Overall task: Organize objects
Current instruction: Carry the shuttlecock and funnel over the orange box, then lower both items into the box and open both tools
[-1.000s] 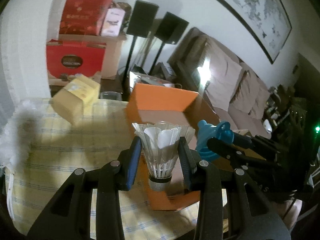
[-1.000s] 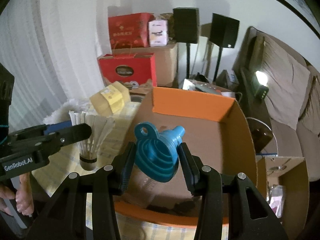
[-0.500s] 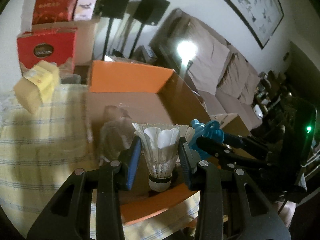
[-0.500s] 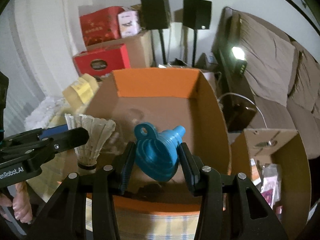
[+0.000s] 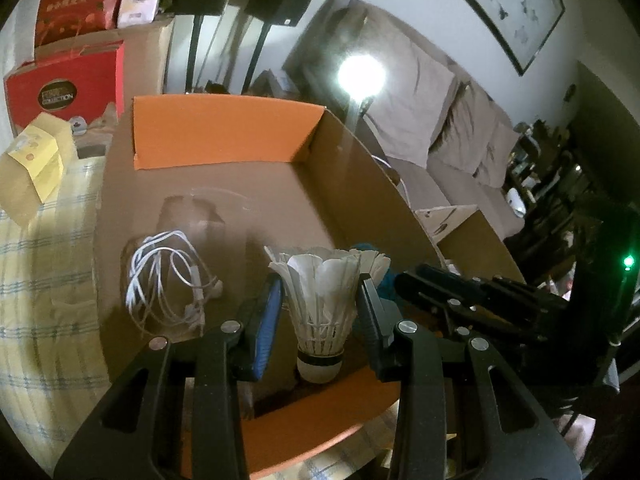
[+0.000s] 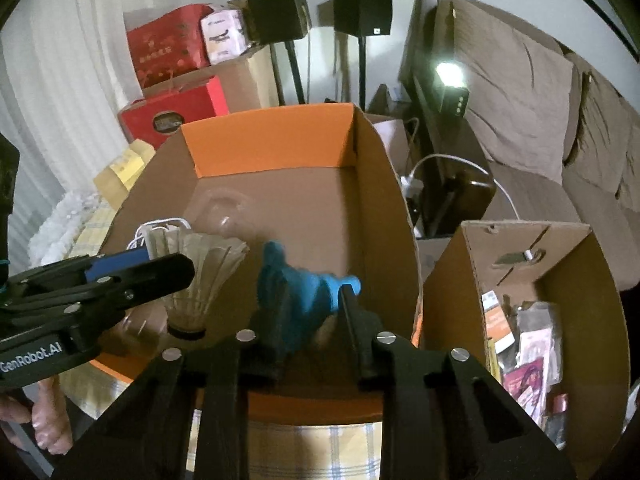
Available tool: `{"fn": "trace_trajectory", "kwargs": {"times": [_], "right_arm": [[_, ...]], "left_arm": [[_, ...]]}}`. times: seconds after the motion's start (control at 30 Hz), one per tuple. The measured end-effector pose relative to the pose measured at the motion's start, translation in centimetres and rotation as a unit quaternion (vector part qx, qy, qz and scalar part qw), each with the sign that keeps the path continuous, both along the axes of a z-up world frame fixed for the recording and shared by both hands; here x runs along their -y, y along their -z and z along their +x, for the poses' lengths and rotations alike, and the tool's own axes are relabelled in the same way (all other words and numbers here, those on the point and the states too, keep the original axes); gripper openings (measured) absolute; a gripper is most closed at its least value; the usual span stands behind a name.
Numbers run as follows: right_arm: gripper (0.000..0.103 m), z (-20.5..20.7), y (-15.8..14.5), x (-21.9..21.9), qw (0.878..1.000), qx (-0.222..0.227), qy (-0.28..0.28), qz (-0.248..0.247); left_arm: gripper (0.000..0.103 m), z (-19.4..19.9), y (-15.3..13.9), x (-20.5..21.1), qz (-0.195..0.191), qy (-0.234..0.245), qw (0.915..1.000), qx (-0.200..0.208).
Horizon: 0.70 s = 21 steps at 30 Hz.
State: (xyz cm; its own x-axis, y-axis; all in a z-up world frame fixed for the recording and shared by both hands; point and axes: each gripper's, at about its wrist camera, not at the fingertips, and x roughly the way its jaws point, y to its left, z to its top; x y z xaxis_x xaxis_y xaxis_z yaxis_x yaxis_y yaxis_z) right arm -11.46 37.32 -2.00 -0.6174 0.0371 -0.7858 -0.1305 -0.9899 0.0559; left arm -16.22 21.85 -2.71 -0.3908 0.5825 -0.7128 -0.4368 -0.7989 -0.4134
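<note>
My left gripper (image 5: 320,312) is shut on a white feather shuttlecock (image 5: 320,304), held cork down just above the floor of an open cardboard box with orange flaps (image 5: 224,132). My right gripper (image 6: 310,304) hangs over the same box (image 6: 272,144), to the right of the left gripper (image 6: 168,266). A blue funnel (image 6: 296,292) sits between the right jaws, blurred and tilted, its spout by the right finger. In the left wrist view only a sliver of the funnel (image 5: 386,284) shows behind the shuttlecock.
A coiled white cable (image 5: 168,280) and a clear plastic piece (image 5: 192,216) lie inside the box. The box stands on a yellow checked cloth (image 5: 40,280) beside a yellow carton (image 5: 36,160). A second cardboard box (image 6: 520,280) with packets stands lower right. A sofa lies beyond.
Both grippers have moved forward and now hang over the inside of the box. The right jaws stand closer together than before, and the funnel between them has tipped and blurred.
</note>
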Motion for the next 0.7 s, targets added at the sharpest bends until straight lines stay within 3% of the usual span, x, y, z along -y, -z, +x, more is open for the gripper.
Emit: {"fn": "trace_trajectory", "kwargs": {"times": [0.13, 0.23, 0.3, 0.43, 0.5, 0.63, 0.7], "right_arm": [[0.024, 0.2, 0.0, -0.1, 1.000, 0.000, 0.003, 0.003], [0.024, 0.6, -0.5, -0.1, 1.000, -0.008, 0.010, 0.011], [0.032, 1.0, -1.2, 0.0, 1.000, -0.018, 0.012, 0.014], [0.040, 1.5, -2.3, 0.5, 0.999, -0.033, 0.011, 0.018], [0.045, 1.5, -2.6, 0.6, 0.999, -0.036, 0.011, 0.019], [0.057, 1.4, -3.1, 0.9, 0.999, -0.043, 0.016, 0.022], [0.063, 1.3, -3.3, 1.1, 0.999, -0.046, 0.019, 0.020]], "left_arm": [[0.039, -0.1, 0.6, -0.4, -0.013, 0.001, 0.9999, 0.003], [0.048, 0.0, 0.4, -0.5, -0.018, -0.002, 0.9998, 0.001], [0.059, 0.2, 0.1, -0.5, -0.025, -0.005, 0.9996, -0.010], [0.061, 0.6, -0.9, 0.0, -0.026, -0.008, 0.9994, -0.023], [0.073, 0.7, -1.3, 0.3, -0.025, -0.011, 0.9993, -0.026], [0.077, 1.3, -2.4, 1.3, -0.030, -0.021, 0.9984, -0.044], [0.088, 1.4, -2.8, 1.8, -0.032, -0.025, 0.9979, -0.050]]}}
